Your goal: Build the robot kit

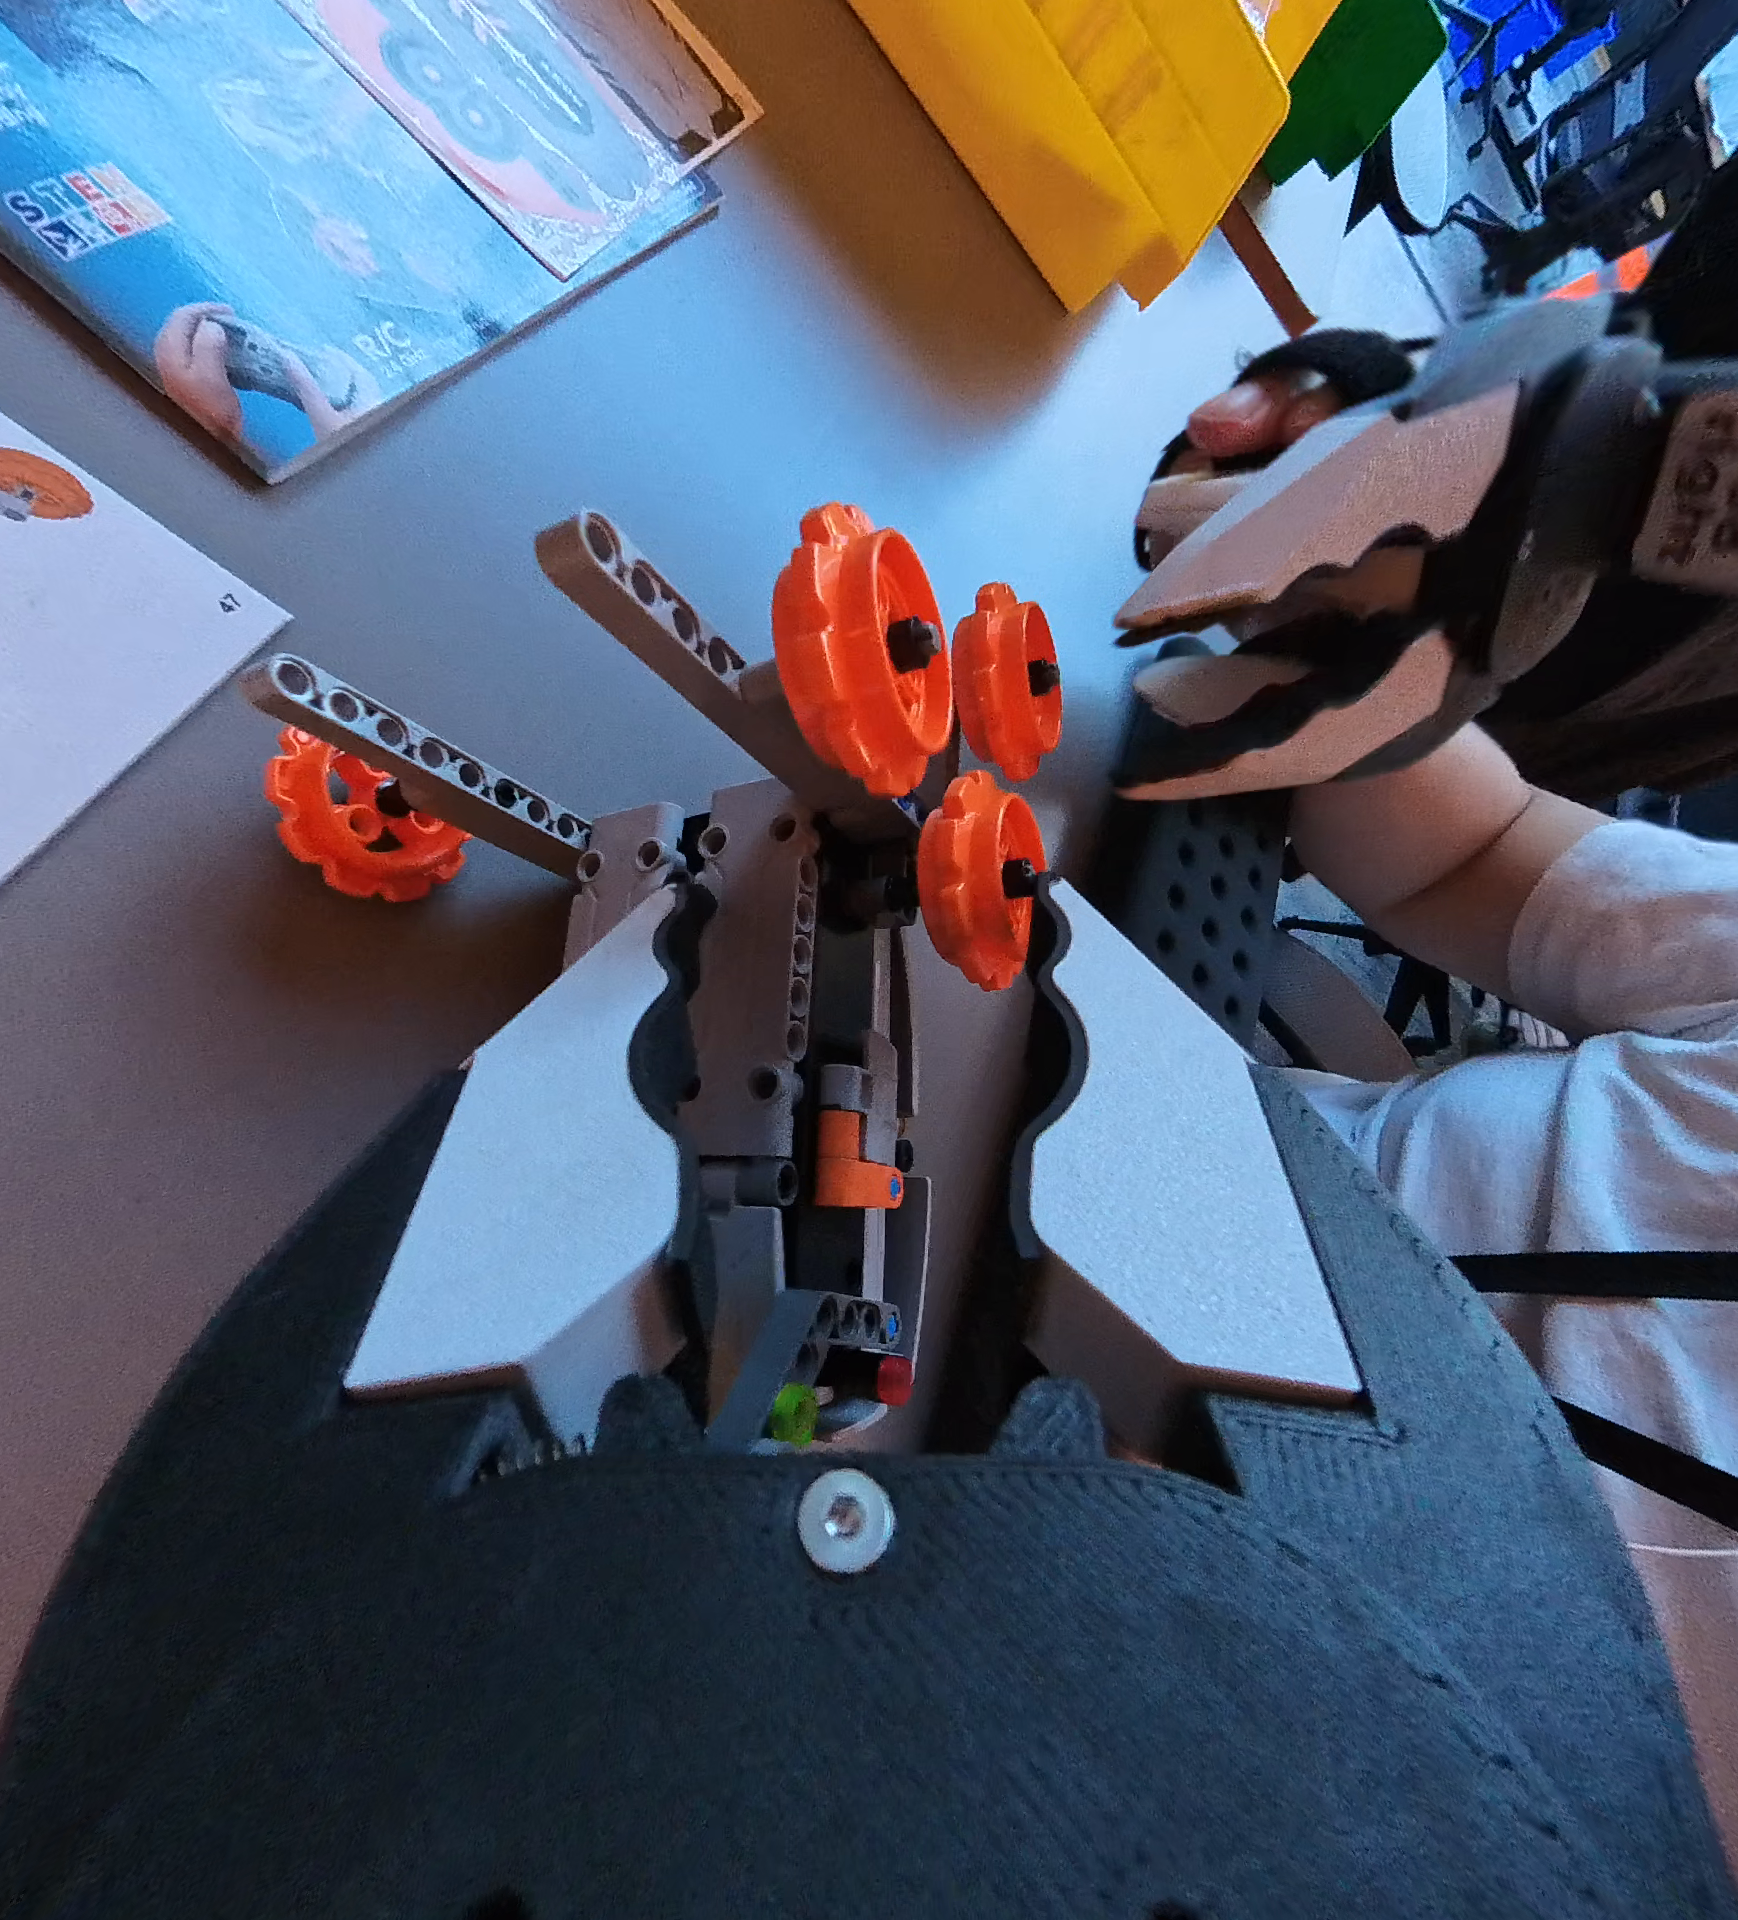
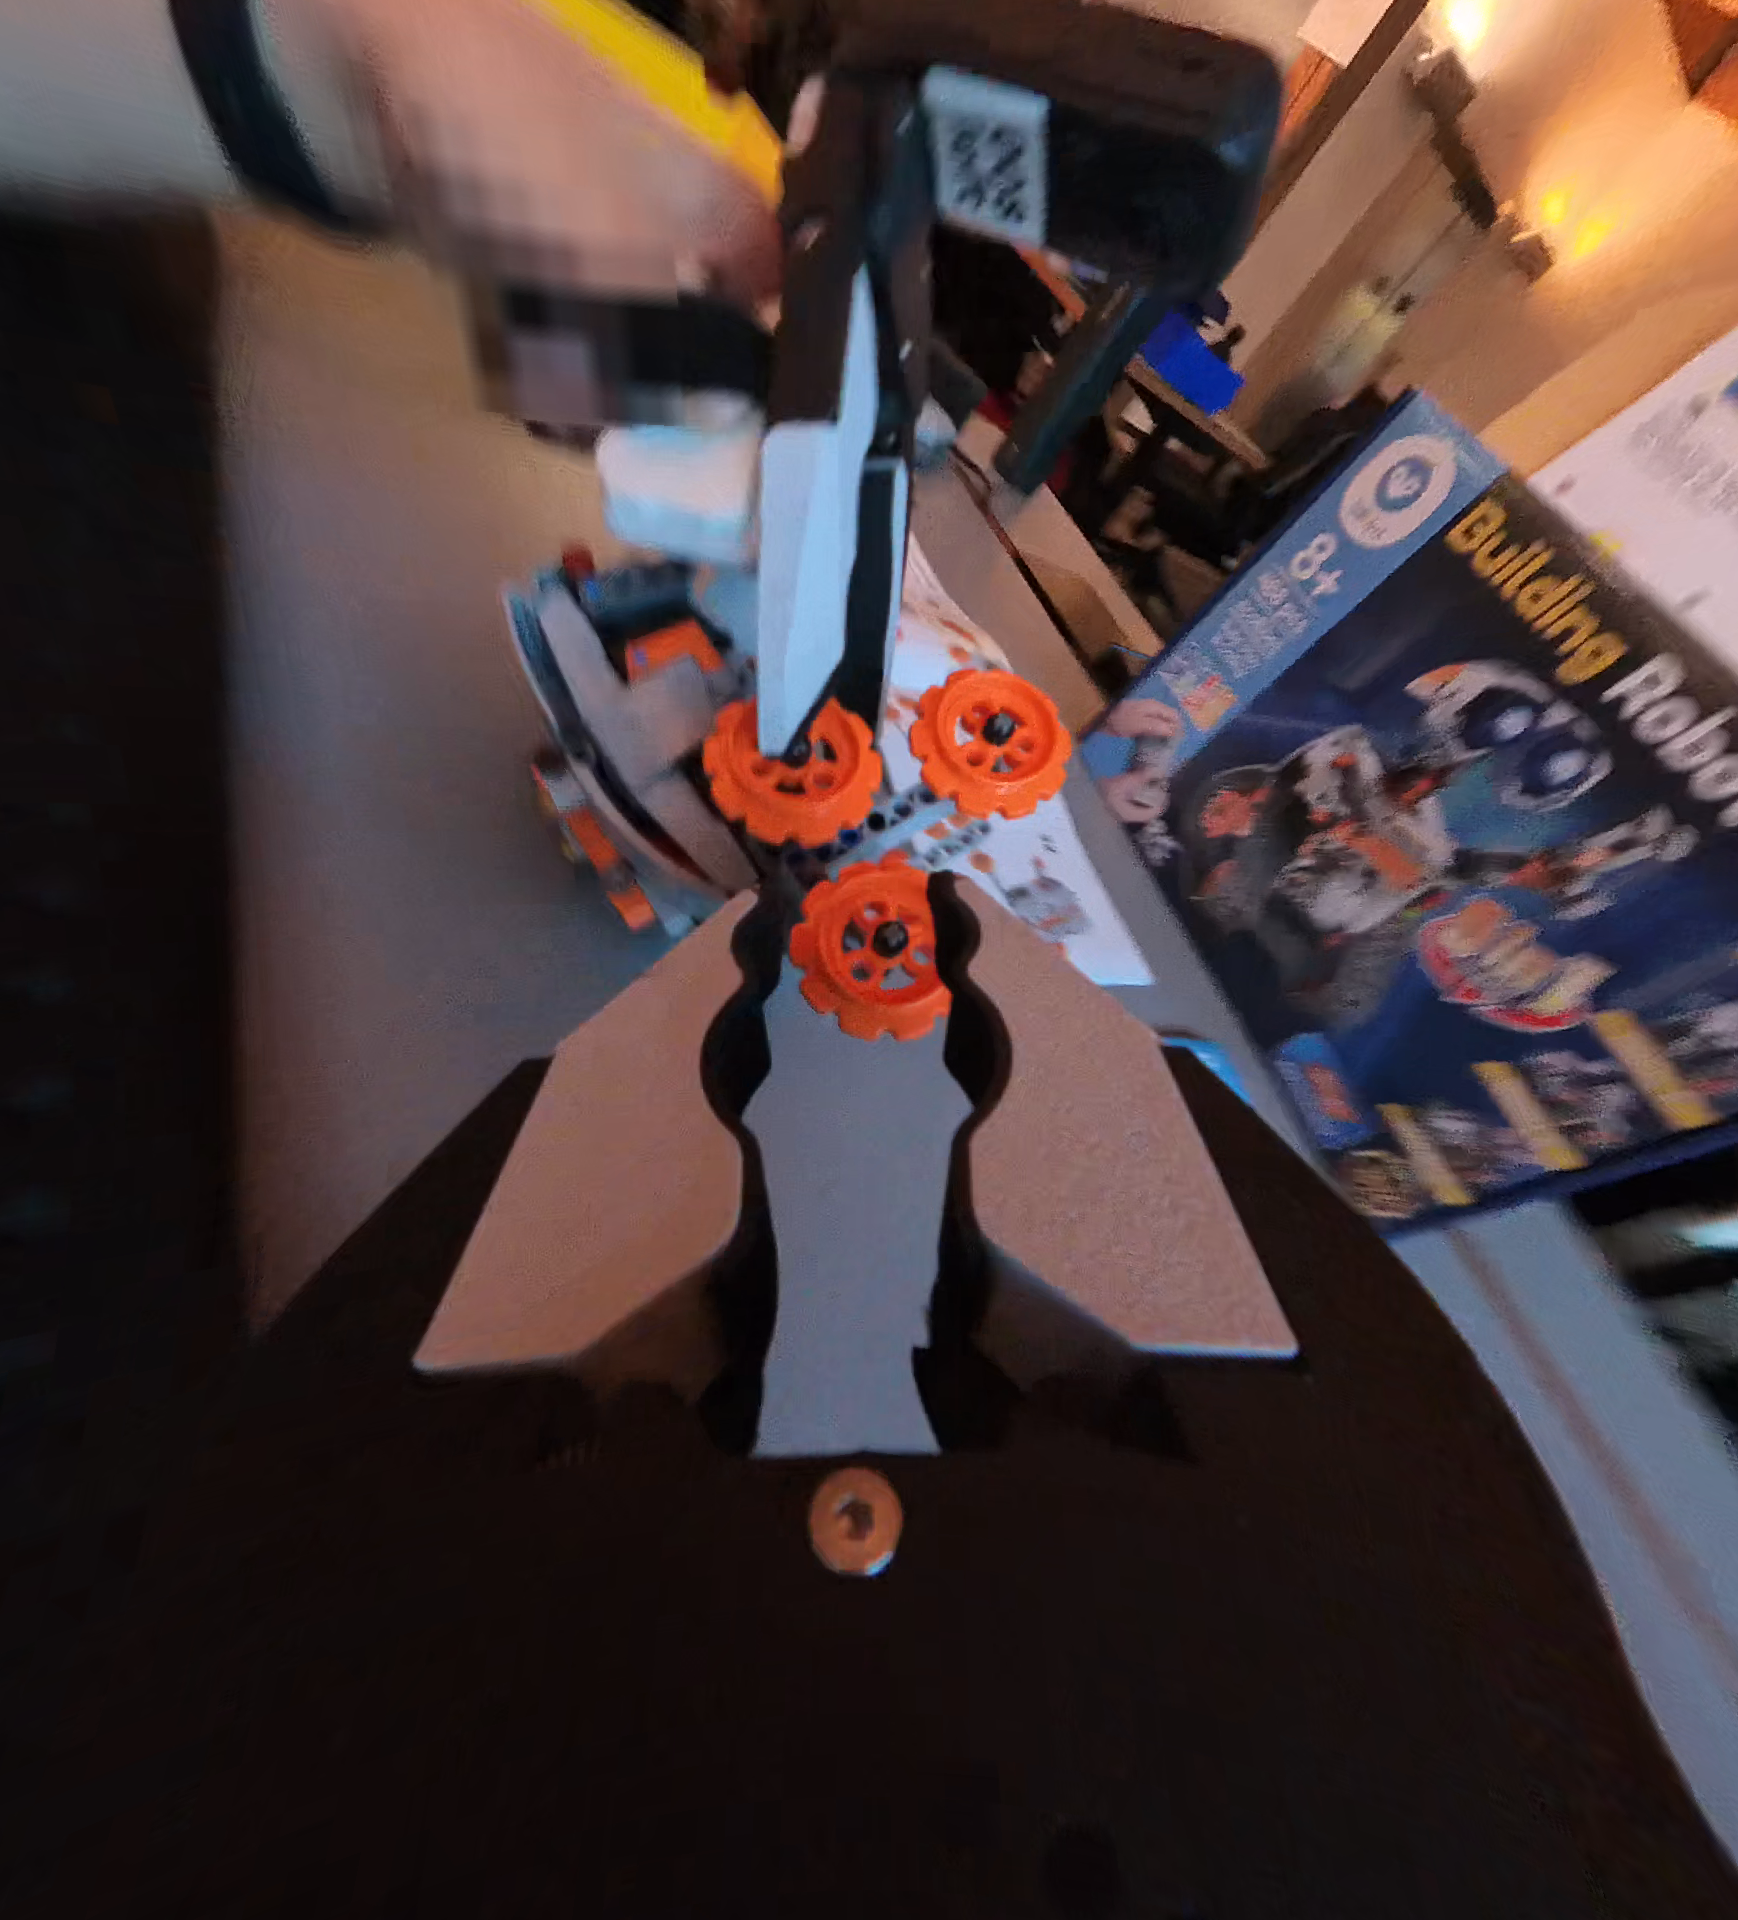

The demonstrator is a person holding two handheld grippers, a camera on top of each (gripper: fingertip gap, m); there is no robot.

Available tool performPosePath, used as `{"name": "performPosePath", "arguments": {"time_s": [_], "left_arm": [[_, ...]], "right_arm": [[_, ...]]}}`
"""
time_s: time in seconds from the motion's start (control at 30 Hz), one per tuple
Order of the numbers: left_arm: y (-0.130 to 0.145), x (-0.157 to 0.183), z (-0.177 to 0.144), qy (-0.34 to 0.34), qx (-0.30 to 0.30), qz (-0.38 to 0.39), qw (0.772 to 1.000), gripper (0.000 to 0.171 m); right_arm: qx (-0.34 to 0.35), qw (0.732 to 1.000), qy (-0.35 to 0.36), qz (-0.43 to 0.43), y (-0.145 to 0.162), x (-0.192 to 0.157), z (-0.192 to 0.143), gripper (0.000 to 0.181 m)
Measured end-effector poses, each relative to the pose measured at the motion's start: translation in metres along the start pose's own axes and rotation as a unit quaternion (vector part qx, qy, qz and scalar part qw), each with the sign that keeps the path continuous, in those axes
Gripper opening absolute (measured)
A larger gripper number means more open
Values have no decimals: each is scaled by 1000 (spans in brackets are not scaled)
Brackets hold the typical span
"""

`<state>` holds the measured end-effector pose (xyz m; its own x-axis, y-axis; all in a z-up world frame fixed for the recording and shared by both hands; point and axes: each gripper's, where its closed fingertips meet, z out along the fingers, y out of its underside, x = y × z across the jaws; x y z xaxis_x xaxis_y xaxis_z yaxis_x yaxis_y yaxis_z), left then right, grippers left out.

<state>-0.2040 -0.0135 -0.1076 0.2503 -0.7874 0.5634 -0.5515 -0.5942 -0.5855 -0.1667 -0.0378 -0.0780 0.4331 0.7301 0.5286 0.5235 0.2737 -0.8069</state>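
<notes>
Sitting between left jaws: grey block model [image 1: 792,997]

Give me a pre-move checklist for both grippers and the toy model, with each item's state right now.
1. Left gripper around the grey toy model: ok, model sits between its fingers.
2. Firm clamp on the model: cannot tell.
3. Right gripper open: ok.
4. Right gripper lined up on the nearest orange wheel: ok, wheel sits at its fingertips.
5. Right gripper touching that wheel: cannot tell, view is blurred.
6. Loose orange wheel on the table apart from both grippers: ok.
</notes>
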Motion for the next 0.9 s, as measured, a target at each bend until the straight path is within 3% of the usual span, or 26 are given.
{"name": "performPosePath", "arguments": {"time_s": [0.13,0.27,0.4,0.5,0.6,0.7,0.73,0.77,0.8,0.83,0.9], "left_arm": [[4,1,5,18,-16,-17,1000,69],[3,0,5,37,-20,-21,999,68],[2,-2,2,53,-9,-32,998,68],[2,-2,-1,73,-5,-38,997,68],[1,-4,-4,90,4,-46,995,68],[0,-6,-8,110,14,-59,992,67],[0,-6,-9,117,17,-63,991,67],[-1,-7,-10,123,20,-66,990,68],[-1,-7,-11,128,22,-70,989,68],[-1,-7,-12,133,23,-73,988,67],[-2,-8,-12,139,24,-77,987,67]], "right_arm": [[-66,985,23,-159,7,-7,13,28],[-138,979,-56,-137,14,-14,28,35],[-197,966,-87,-144,12,-9,36,15],[-237,958,-108,-116,12,-7,39,19],[-193,976,-43,-86,-5,3,33,29],[-63,995,2,-73,-21,-19,10,10],[-33,999,25,-4,-19,-23,3,4],[-20,992,30,121,-12,-26,0,7],[-14,962,15,274,-3,-31,0,20],[-9,909,-15,416,5,-36,2,29],[29,782,-44,621,12,-30,5,16]]}}
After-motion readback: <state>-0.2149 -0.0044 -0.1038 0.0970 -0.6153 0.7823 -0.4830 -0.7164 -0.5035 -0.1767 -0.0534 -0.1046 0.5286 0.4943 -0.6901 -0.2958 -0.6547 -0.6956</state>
